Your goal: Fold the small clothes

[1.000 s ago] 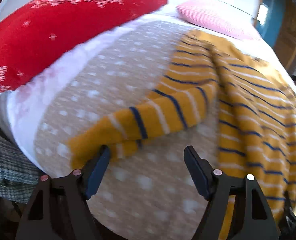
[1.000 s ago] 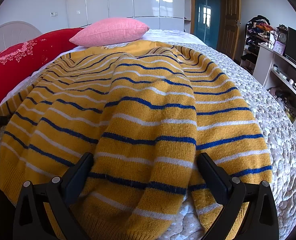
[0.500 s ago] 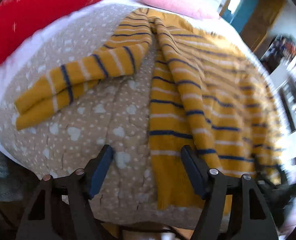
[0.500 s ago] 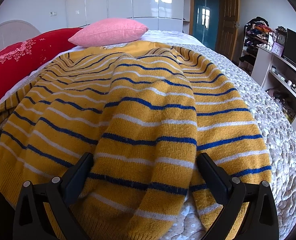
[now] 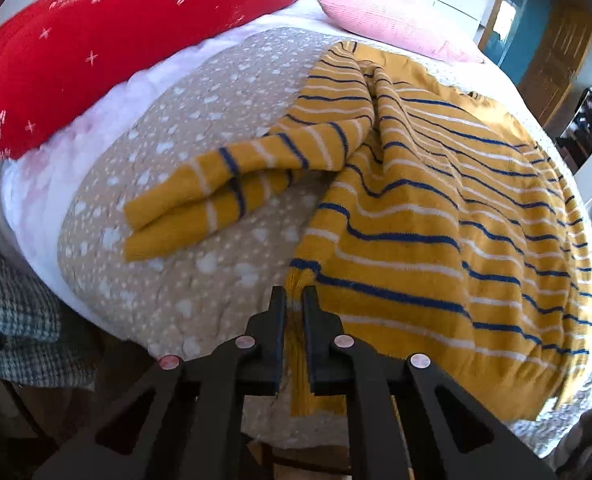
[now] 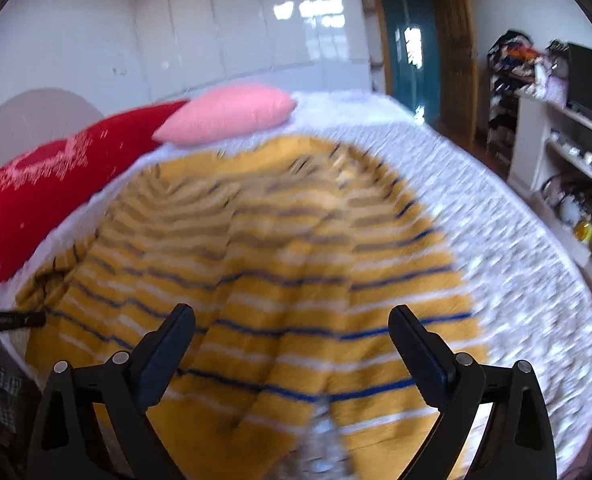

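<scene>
A mustard-yellow sweater (image 5: 436,208) with blue and white stripes lies spread on the bed. Its left sleeve (image 5: 231,184) stretches out over the beige dotted blanket (image 5: 199,92). My left gripper (image 5: 293,300) is shut on the sweater's lower left hem corner at the bed's near edge. In the right wrist view the sweater (image 6: 279,264) is blurred by motion. My right gripper (image 6: 291,334) is open and empty, above the sweater's near hem. The tip of the left gripper also shows in the right wrist view (image 6: 11,320) at the sweater's left edge.
A red pillow (image 5: 107,36) and a pink pillow (image 5: 396,20) lie at the head of the bed. A checked cloth (image 5: 11,320) hangs off the left side. White shelves (image 6: 568,168) and a door (image 6: 412,44) stand to the right of the bed.
My left gripper has swung from the sleeve to the hem corner and closed on it. My right gripper has lifted and moved back, staying open; its view has blurred.
</scene>
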Motion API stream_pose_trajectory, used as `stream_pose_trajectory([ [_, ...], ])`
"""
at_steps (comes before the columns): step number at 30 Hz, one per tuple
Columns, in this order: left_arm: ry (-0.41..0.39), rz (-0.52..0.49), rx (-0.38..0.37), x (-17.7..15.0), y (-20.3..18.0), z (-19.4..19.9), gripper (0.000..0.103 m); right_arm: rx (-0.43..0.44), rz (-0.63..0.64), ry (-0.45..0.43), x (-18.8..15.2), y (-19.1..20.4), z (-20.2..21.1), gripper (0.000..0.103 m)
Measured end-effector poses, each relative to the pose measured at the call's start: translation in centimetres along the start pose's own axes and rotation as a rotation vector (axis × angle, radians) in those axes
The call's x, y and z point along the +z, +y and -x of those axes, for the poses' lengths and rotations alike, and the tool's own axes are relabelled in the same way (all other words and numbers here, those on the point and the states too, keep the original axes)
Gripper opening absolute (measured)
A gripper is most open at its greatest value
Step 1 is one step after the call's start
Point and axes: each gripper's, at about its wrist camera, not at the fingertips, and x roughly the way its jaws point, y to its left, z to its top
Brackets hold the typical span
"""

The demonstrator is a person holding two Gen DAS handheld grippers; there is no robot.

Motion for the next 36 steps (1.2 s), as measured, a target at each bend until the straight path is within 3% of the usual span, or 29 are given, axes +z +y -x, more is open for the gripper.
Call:
stream_pose_trajectory([
  [3, -0.049, 0.003, 0.037, -0.2, 0.5, 1.6, 0.017, -0.068, -0.088, -0.001, 1.1, -3.5, 0.5, 0.1],
  [5, -0.09, 0.015, 0.018, -0.4, 0.6, 3.2, 0.033, -0.106, -0.16, 0.032, 1.2, -6.2, 0.2, 0.1],
  [7, -0.123, 0.014, 0.001, -0.4, 0.5, 4.3, 0.042, -0.121, -0.214, 0.077, 1.1, -8.5, -0.3, 0.1],
  [10, -0.15, -0.012, -0.018, -0.3, -0.2, 5.2, 0.046, -0.138, -0.244, 0.124, 1.2, -10.8, -1.7, 0.099],
  [17, -0.122, -0.079, -0.071, -1.2, -3.3, 4.5, 0.052, 0.01, -0.301, 0.271, 2.1, -11.4, -6.4, 0.091],
  [20, -0.109, -0.115, -0.071, -1.9, -4.4, 3.9, 0.052, -0.039, -0.246, 0.307, 1.5, -10.1, -7.3, 0.076],
  [22, -0.103, -0.13, -0.075, -2.0, -4.9, 3.7, 0.052, 0.014, -0.212, 0.32, 1.8, -9.6, -7.4, 0.021],
  [24, -0.095, -0.132, -0.083, -2.1, -5.3, 3.6, 0.052, 0.065, -0.234, 0.322, 2.8, -10.3, -7.4, 0.009],
  [27, -0.095, -0.132, -0.085, -2.3, -5.4, 3.7, 0.052, -0.14, -0.161, 0.242, 5.4, -11.2, -6.6, 0.009],
  [30, -0.093, -0.124, -0.086, -2.2, -5.0, 3.7, 0.052, -0.433, -0.076, 0.135, 7.6, -12.3, -6.1, 0.01],
  [31, -0.094, -0.12, -0.084, -2.2, -4.9, 3.7, 0.052, -0.477, -0.08, 0.131, 8.0, -12.8, -6.2, 0.012],
  [32, -0.094, -0.117, -0.082, -2.1, -4.9, 3.7, 0.052, -0.481, -0.11, 0.143, 8.3, -13.4, -6.3, 0.015],
  [36, -0.088, -0.118, -0.076, -2.1, -4.9, 3.4, 0.054, -0.368, -0.205, 0.129, 7.4, -13.3, -4.7, 0.051],
])
